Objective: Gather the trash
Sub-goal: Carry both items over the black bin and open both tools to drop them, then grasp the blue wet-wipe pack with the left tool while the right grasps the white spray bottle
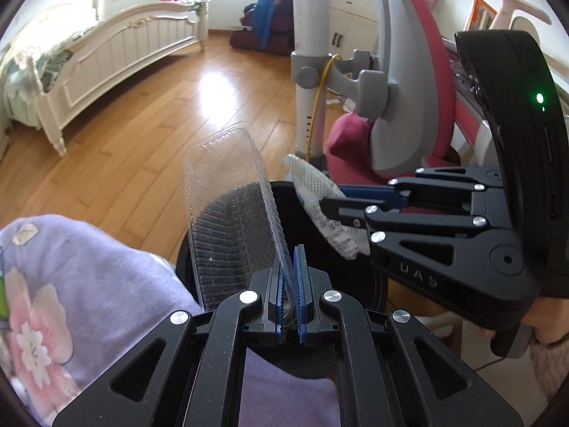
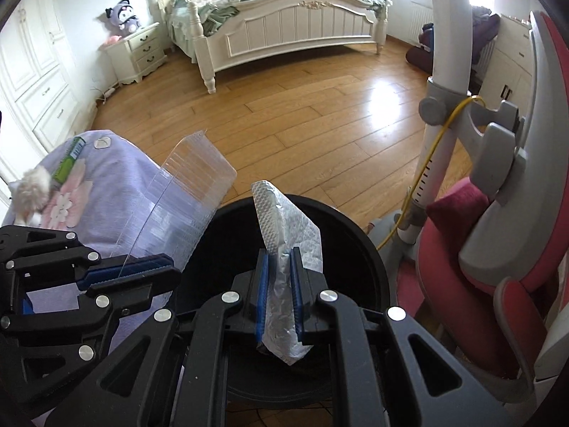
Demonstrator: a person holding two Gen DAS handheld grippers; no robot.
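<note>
My left gripper [image 1: 291,277] is shut on a clear ribbed plastic tray [image 1: 227,210], which stands up from the jaws over the rim of a round black bin [image 1: 284,195]. The same tray [image 2: 185,192] and left gripper [image 2: 170,267] show at the left of the right wrist view. My right gripper [image 2: 279,263] is shut on a crumpled silvery embossed wrapper [image 2: 284,227], held above the open mouth of the black bin [image 2: 355,227]. In the left wrist view the right gripper [image 1: 329,206] comes in from the right with the wrapper [image 1: 316,192] over the bin.
A lilac flowered quilt [image 1: 71,277] lies left of the bin, with a green packet [image 2: 67,163] and a fluffy toy [image 2: 30,192] on it. A pink and grey chair [image 2: 498,235] and a white pole with a yellow cable [image 2: 448,71] stand right. A white bed [image 2: 284,25] is beyond the wooden floor.
</note>
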